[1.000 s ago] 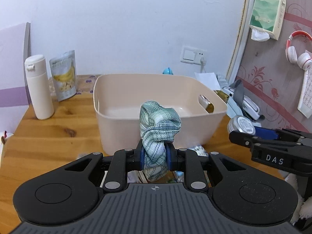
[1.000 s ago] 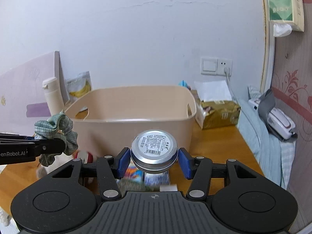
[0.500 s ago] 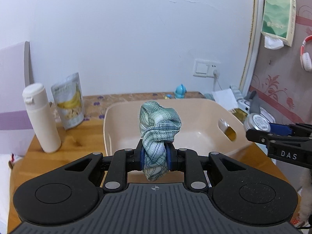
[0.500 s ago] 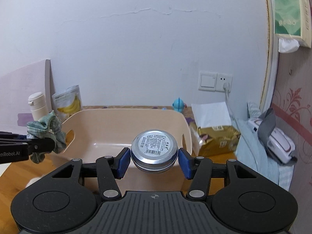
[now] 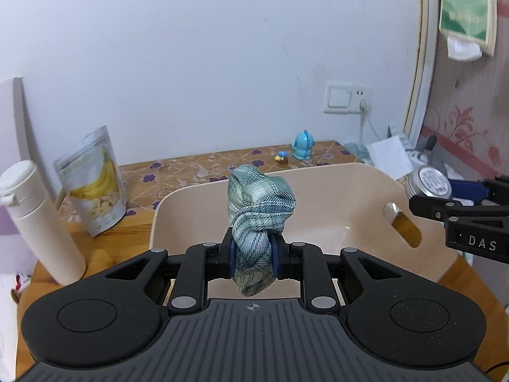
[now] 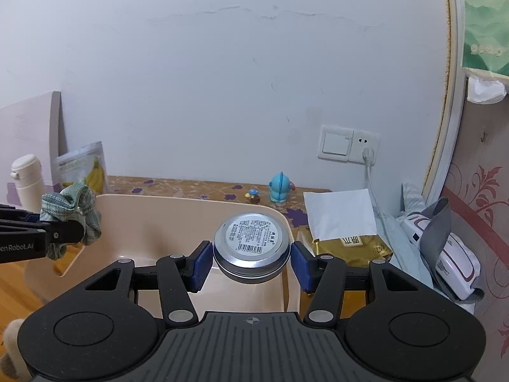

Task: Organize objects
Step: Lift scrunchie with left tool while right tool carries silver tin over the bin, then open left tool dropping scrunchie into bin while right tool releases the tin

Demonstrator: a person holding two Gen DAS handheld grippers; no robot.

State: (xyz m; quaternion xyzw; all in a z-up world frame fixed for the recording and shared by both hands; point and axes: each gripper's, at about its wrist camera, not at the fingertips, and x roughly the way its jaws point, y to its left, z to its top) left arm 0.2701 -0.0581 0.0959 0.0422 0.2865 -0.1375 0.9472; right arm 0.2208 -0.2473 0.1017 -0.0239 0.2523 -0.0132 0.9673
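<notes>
A white bottle (image 5: 38, 219) and a banana-chip pouch (image 5: 94, 184) are standing at the left on the wooden table (image 5: 124, 238). The left gripper (image 5: 253, 256) is pinching a green plaid scrunchie (image 5: 259, 210) tight between its 2 fingers, over the beige bin (image 5: 350, 210). The right gripper (image 6: 251, 262) is clamping a round silver tin (image 6: 253, 246) above the bin's right side.

The left gripper (image 5: 253, 251) is matte black plastic with a ribbed grey-black top plate bearing a small crosshair mark, two round recessed discs, silver screw heads at the linkage joints and blue pads on its fingers. The right gripper (image 6: 251, 262) matches it; white "DAS" lettering marks its side, and "enRobot.AI" the left's.
</notes>
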